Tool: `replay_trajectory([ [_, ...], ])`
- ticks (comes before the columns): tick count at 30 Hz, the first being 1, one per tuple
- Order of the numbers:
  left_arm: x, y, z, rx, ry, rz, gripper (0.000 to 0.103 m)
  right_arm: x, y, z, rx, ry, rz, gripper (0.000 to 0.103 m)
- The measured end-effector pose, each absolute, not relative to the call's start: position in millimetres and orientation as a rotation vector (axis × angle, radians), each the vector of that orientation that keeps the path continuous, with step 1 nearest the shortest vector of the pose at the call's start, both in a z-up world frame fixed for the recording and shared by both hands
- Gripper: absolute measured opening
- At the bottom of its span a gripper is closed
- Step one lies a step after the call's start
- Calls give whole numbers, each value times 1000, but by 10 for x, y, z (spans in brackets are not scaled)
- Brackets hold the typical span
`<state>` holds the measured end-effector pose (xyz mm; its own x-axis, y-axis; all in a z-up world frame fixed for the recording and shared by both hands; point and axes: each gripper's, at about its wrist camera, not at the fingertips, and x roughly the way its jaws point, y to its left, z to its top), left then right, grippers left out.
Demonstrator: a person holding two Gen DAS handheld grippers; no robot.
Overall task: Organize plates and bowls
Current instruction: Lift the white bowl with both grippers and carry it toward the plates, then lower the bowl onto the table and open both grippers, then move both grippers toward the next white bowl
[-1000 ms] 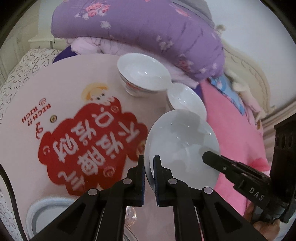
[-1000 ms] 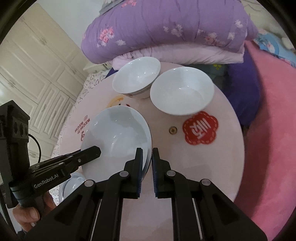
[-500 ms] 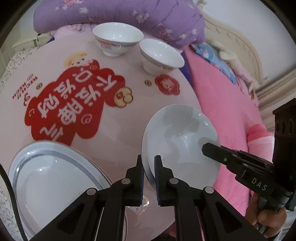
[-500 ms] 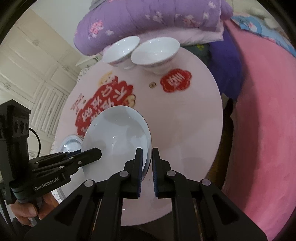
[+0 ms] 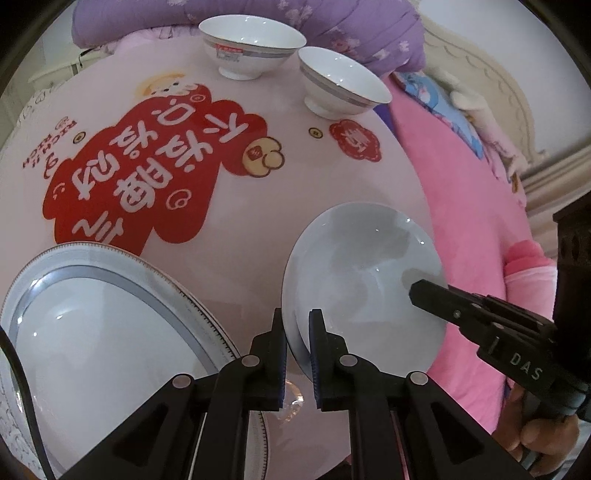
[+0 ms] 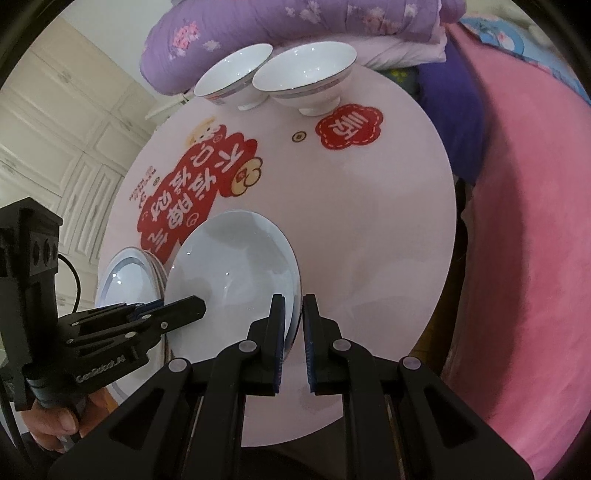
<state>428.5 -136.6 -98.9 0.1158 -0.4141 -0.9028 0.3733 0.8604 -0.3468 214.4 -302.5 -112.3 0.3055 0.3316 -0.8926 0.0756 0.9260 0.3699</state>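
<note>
A plain white plate (image 5: pixel 362 280) hangs tilted above the near part of the round pink table (image 5: pixel 229 229). My left gripper (image 5: pixel 297 325) is shut on its left rim. On the opposite rim my right gripper (image 6: pixel 293 314) is shut as well. Each wrist view shows the other gripper reaching in over the plate (image 6: pixel 232 280): the right gripper (image 5: pixel 415 291) and the left gripper (image 6: pixel 199 306). A larger plate with a grey band (image 5: pixel 103 332) lies on the table just left of the held one. Two white bowls (image 5: pixel 251 40) (image 5: pixel 340 81) stand side by side at the far edge.
A red printed decal (image 5: pixel 147 173) covers the table's middle. Purple folded bedding (image 6: pixel 295 22) lies behind the bowls, and a pink bedspread (image 6: pixel 524 258) runs along the right. White cupboard doors (image 6: pixel 55 122) stand at the left. A hand (image 6: pixel 55 417) grips the left tool.
Both grippers carried the white plate back from the bowls toward the table's near edge and lower. The bowls now look farther away, and the large banded plate has come into view.
</note>
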Motion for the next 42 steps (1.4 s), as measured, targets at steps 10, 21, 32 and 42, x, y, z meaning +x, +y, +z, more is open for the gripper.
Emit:
replay_trajectory([
  [10, 4296, -1388, -974, -15, 1324, -585, 7, 2160, -3077, -1164, 397, 1266, 200, 13],
  [21, 4347, -1340, -804, -11, 1252, -565, 79, 2180, -3241, -1093, 449, 1192, 174, 83],
  [32, 4641, -1180, -443, -93, 1145, -570, 96, 2508, -3578, -851, 538, 1071, 162, 103],
  [42, 5185, -1301, -270, -98, 1081, -485, 98, 3107, -3772, -550, 479, 1017, 132, 103],
])
